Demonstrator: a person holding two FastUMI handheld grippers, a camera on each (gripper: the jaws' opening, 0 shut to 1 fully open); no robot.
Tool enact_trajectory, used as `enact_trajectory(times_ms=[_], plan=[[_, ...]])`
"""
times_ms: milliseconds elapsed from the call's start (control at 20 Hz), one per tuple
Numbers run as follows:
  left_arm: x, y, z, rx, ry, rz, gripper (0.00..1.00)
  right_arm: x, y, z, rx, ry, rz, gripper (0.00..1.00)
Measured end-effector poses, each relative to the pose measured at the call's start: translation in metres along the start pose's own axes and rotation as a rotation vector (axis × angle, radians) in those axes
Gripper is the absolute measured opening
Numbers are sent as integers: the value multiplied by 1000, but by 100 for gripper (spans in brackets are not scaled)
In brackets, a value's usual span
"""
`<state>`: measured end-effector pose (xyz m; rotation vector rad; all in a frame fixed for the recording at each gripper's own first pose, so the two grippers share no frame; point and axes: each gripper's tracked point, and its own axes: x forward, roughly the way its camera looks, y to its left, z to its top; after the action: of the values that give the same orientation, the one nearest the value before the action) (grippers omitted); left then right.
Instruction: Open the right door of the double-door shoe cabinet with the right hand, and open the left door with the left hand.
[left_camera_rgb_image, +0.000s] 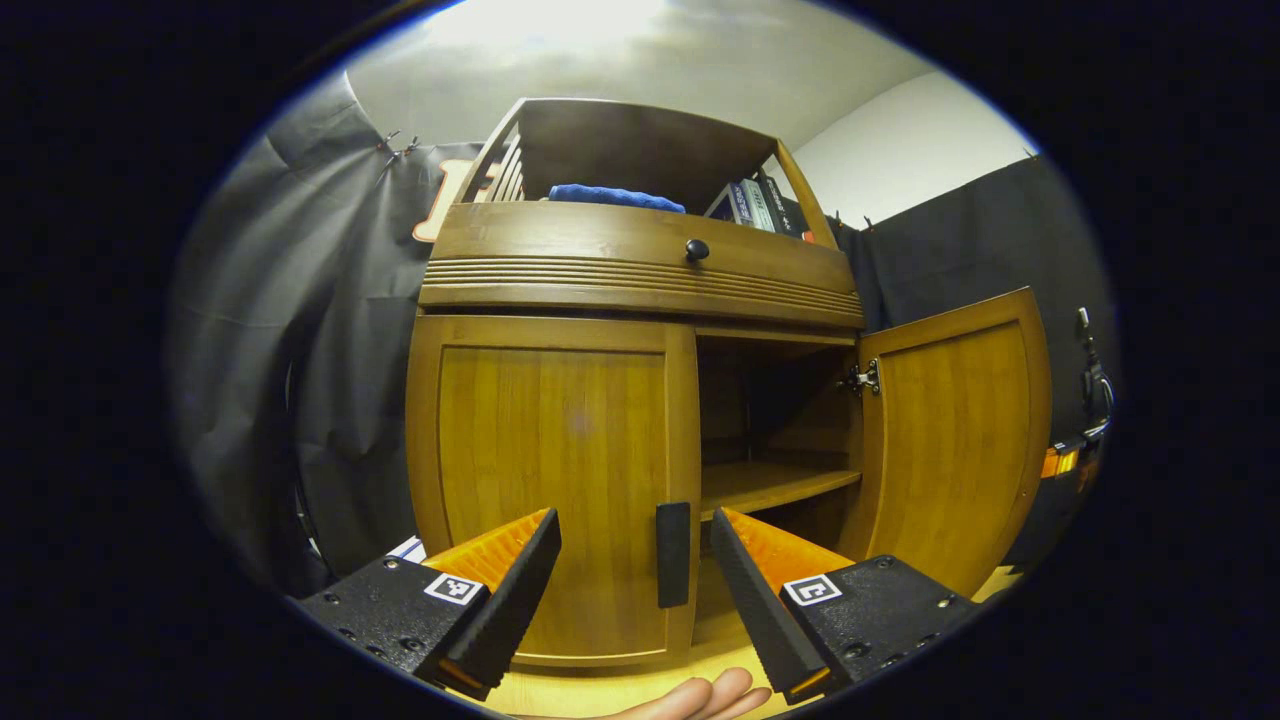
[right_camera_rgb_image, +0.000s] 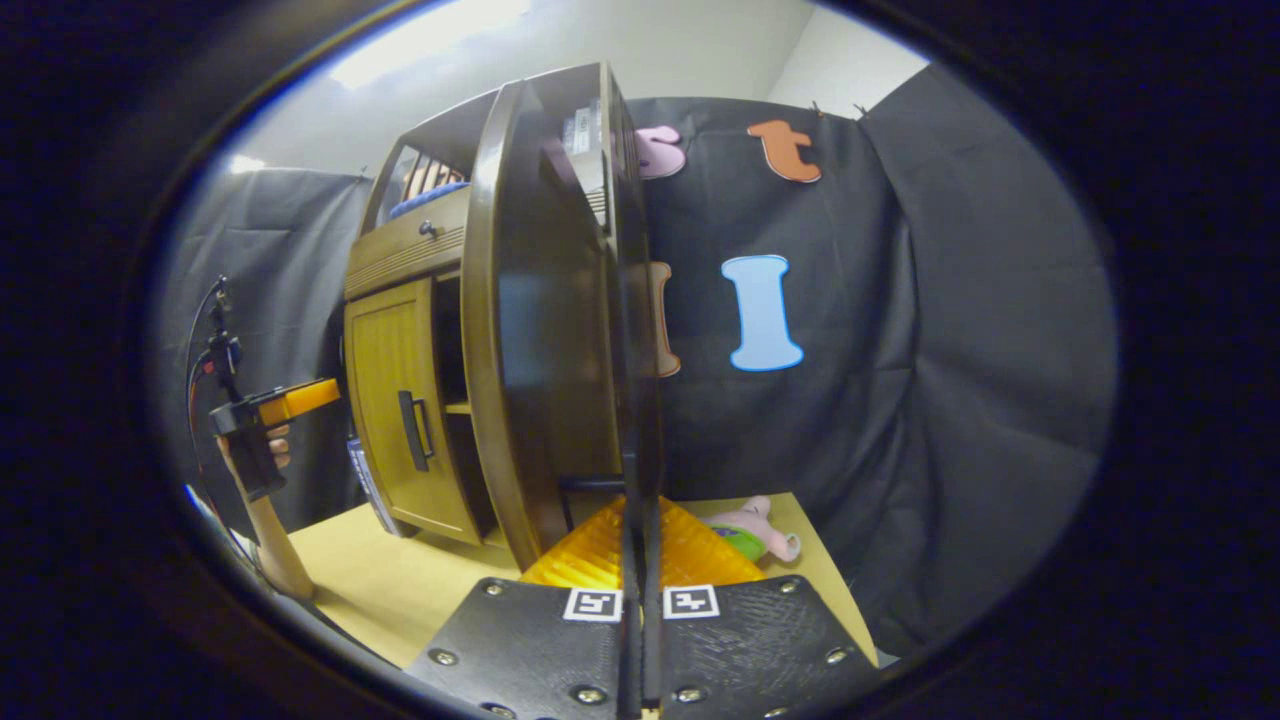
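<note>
Before the cabinet (left_camera_rgb_image: 640, 280), the left gripper (left_camera_rgb_image: 635, 560) hangs with its jaws spread wide and nothing between them, the dark handle (left_camera_rgb_image: 673, 555) of the left door (left_camera_rgb_image: 555, 480) sitting in the gap, nearer the right-hand finger. That door looks shut, flush under the drawer front with its knob (left_camera_rgb_image: 697, 250). The right door (left_camera_rgb_image: 955, 440) already stands swung out on its hinge (left_camera_rgb_image: 862, 378), showing the shelf (left_camera_rgb_image: 775, 485) inside the cabinet.

Beside the cabinet, in the right gripper view, the right gripper (right_camera_rgb_image: 640, 560) has its fingers drawn together, with the door edge (right_camera_rgb_image: 545, 330) looming just ahead of them. Whether they pinch that door's handle or have only closed I cannot tell; the contact is hidden.

So the step in hand, as I judge it, is the left door. To do it well, bring the left gripper forward until the handle lies squarely between the fingers, then close on it firmly before pulling. The handle is on the door's inner edge, near the cabinet's middle, so the hinge should lie on the outer side: pull in an arc that swings outward to the left, not straight back, or the grip may slip off. Keep the fingers level with the handle's middle.
</note>
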<state>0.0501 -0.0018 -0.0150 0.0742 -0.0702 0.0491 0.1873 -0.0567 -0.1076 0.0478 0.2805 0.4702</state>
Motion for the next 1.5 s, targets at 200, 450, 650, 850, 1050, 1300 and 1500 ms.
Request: enact_trajectory(times_ms=[200,450,650,850,1050,1300,1500], plan=[[22,-15,-19,-22,22,-23,89,-12,-4,-2,-24,-18,-67,20],[51,-25,-46,4,62,-18,88,-61,-42,15,-57,-89,-278,78],[77,-22,-73,33,108,8,92,-92,-22,42,-3,-204,-273,100],[92,-16,-94,31,154,21,92,-112,7,70,-2,-264,-226,96],[106,-10,-99,10,123,51,64,-117,27,69,24,-256,-203,94],[112,-13,-95,-26,84,38,41,-116,31,62,40,-251,-201,97],[113,-14,-95,22,106,28,35,-122,33,68,64,-279,-192,97]])
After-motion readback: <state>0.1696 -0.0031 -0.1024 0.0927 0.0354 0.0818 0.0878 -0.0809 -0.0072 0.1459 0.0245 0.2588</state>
